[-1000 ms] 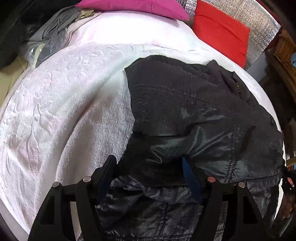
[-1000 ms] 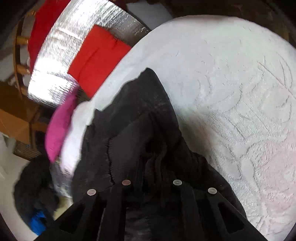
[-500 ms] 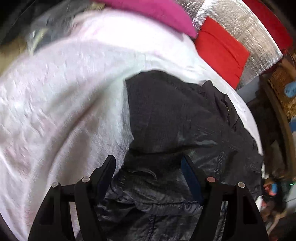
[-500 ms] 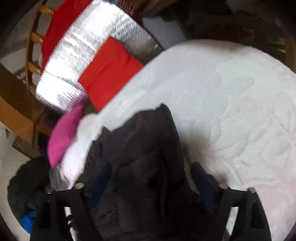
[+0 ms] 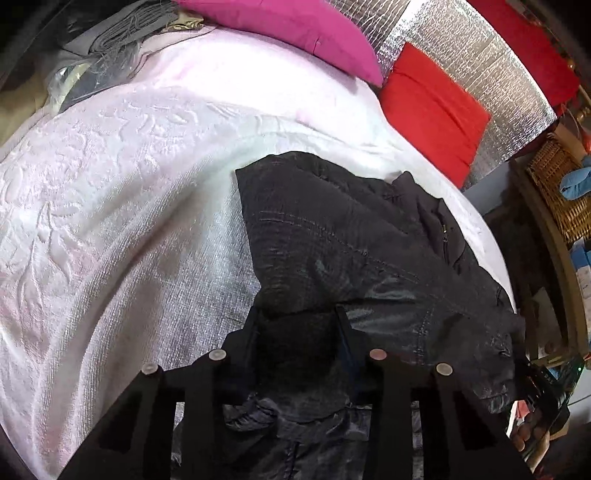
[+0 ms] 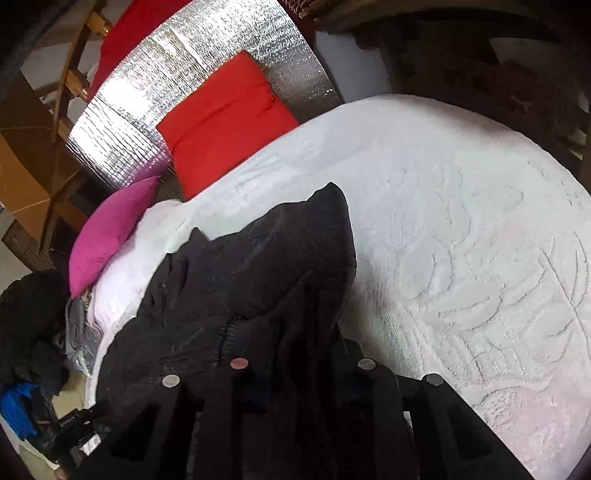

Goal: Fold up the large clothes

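Note:
A large black quilted jacket [image 5: 351, 251] lies partly folded on a white embossed bedspread [image 5: 110, 206]. My left gripper [image 5: 299, 325] has closed its fingers on a bunched fold of the jacket at its near edge. In the right wrist view the jacket [image 6: 258, 273] runs from the lower left toward the bed's middle over the bedspread [image 6: 461, 229]. My right gripper [image 6: 303, 343] is closed on jacket cloth that fills the space between its fingers; the fingertips are buried in the fabric.
A magenta pillow [image 5: 295, 33] and a red cushion [image 5: 432, 107] lean on a silver foil panel [image 5: 472, 55] at the head of the bed. Grey clothes [image 5: 122, 37] lie at the far left. A wicker basket [image 5: 561, 192] stands at the right.
Both grippers were open around the jacket half a second ago and have closed on its cloth. The right gripper had let go of the cloth before regrasping.

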A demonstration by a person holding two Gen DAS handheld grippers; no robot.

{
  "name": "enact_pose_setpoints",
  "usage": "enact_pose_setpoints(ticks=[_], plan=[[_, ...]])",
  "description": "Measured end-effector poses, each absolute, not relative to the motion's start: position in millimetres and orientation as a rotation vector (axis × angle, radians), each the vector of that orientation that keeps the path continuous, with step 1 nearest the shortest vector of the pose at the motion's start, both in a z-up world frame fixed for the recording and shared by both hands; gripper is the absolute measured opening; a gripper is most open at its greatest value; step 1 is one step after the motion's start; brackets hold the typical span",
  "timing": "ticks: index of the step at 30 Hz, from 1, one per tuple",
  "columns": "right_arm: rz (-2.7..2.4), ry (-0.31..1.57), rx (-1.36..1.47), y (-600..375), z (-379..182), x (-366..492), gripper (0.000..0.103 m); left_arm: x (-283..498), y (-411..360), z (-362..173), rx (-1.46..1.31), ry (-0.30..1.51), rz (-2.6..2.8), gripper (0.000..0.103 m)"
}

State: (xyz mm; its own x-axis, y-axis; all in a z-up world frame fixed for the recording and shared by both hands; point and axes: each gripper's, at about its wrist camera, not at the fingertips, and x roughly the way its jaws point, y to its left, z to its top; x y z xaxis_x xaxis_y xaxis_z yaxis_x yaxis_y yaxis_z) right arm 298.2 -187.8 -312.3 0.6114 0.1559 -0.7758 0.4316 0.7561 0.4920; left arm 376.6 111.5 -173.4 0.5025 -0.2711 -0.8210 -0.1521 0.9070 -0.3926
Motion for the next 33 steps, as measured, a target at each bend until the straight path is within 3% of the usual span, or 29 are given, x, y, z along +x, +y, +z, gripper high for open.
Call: enact_pose_setpoints(ticks=[1, 3, 7, 8, 9, 11, 16, 22, 24, 27, 33], plan=[[-0.184, 0.939, 0.718, -188, -319, 300, 0.025, 380, 111, -179, -0.444, 1.070, -0.069, 0.042], [-0.183, 0.990, 0.722, -189, -337, 304, 0.026, 385, 110, -188, -0.420, 1.114, -0.051, 0.063], [-0.162, 0.990, 0.804, -201, -337, 299, 0.034, 388, 113, -187, -0.453, 1.141, -0.047, 0.065], [-0.151, 0.993, 0.828, -204, -334, 297, 0.046, 387, 115, -185, -0.465, 1.139, -0.047, 0.065], [-0.135, 1.000, 0.858, -207, -332, 295, 0.070, 386, 117, -182, -0.474, 1.134, -0.048, 0.065], [-0.122, 0.980, 0.886, -210, -323, 288, 0.079, 380, 122, -174, -0.483, 1.120, -0.064, 0.064], [-0.087, 0.951, 0.804, -212, -298, 270, 0.079, 367, 124, -158, -0.474, 1.102, -0.116, 0.066], [-0.042, 1.033, 0.755, -200, -318, 265, 0.076, 360, 133, -173, -0.457, 1.148, -0.128, 0.065], [-0.044, 1.045, 0.697, -192, -321, 267, 0.058, 358, 129, -174, -0.402, 1.139, -0.112, 0.052], [-0.054, 1.053, 0.631, -183, -314, 266, 0.041, 356, 125, -171, -0.370, 1.113, -0.106, 0.043], [-0.066, 1.022, 0.570, -179, -294, 260, 0.034, 360, 127, -173, -0.353, 1.113, -0.099, 0.045]])
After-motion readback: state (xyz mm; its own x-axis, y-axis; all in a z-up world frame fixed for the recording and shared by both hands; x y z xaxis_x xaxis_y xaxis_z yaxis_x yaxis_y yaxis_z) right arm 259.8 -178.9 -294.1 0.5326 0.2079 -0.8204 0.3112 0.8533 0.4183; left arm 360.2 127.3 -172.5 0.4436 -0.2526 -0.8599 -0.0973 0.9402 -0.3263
